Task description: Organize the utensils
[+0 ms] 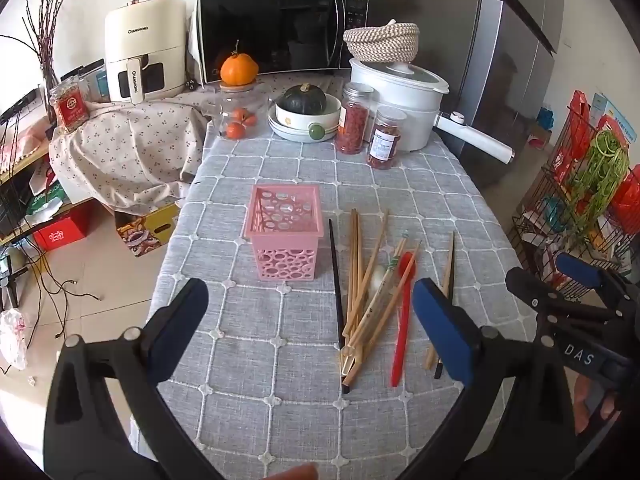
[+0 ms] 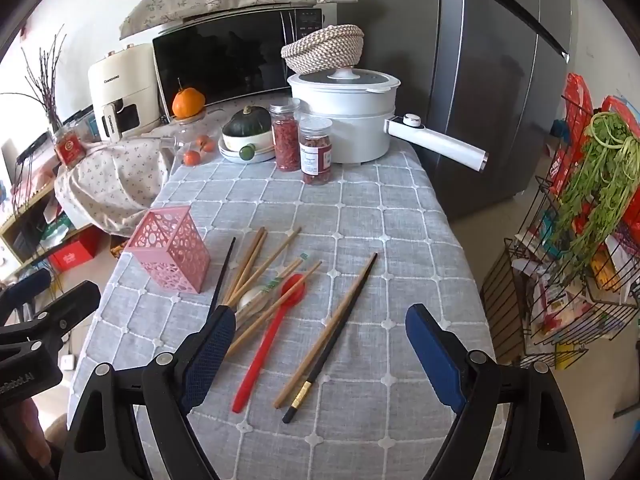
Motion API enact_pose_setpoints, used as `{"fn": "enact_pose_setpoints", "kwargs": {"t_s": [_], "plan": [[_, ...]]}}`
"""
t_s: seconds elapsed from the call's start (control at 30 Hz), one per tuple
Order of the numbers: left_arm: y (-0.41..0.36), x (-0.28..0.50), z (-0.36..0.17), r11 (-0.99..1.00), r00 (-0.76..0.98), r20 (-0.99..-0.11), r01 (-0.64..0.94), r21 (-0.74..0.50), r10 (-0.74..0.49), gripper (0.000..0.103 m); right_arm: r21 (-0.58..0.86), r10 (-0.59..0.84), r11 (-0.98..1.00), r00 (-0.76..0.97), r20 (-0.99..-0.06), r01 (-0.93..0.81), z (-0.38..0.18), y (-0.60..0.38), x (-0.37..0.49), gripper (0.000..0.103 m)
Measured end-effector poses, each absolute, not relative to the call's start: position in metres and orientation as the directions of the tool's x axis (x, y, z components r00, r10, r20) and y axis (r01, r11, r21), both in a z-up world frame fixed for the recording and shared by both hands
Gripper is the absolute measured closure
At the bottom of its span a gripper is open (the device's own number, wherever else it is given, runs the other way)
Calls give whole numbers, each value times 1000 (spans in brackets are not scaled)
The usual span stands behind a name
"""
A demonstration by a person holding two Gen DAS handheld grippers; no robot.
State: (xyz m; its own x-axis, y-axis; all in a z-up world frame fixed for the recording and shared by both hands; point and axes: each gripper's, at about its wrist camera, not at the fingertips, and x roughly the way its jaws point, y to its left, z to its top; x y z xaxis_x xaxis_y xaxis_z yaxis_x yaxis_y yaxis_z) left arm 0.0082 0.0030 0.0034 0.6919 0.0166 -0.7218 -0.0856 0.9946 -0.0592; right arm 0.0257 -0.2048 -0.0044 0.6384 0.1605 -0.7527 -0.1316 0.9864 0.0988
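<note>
A pink perforated square holder [image 1: 285, 232] stands upright and empty on the grey checked tablecloth [image 1: 256, 360]; it also shows in the right wrist view [image 2: 170, 254]. Right of it lies a loose pile of wooden chopsticks [image 1: 360, 280], a black chopstick [image 1: 336, 280], a red spoon [image 1: 402, 312] and a white spoon [image 1: 378, 276]. In the right wrist view the red spoon [image 2: 268, 336] and a wooden and black chopstick pair [image 2: 332, 328] lie between the fingers. My left gripper [image 1: 308, 316] is open above the cloth, near the holder. My right gripper [image 2: 320, 344] is open above the utensils; it also shows in the left wrist view [image 1: 560, 280].
At the table's back stand a white pot with a long handle [image 2: 348, 120], two jars [image 2: 300, 144], a bowl with a green squash [image 2: 246, 128], oranges [image 2: 196, 150] and a microwave [image 1: 280, 28]. A fridge [image 2: 492, 80] and a wire rack [image 2: 568, 264] stand to the right.
</note>
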Motion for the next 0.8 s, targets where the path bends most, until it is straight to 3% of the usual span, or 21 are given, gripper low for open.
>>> {"fn": "enact_pose_setpoints", "kwargs": {"t_s": [0.8], "plan": [[7, 5, -6, 993, 680, -733, -101, -67, 20, 1, 85, 148, 988, 638, -755, -128, -5, -200, 28, 15]]}}
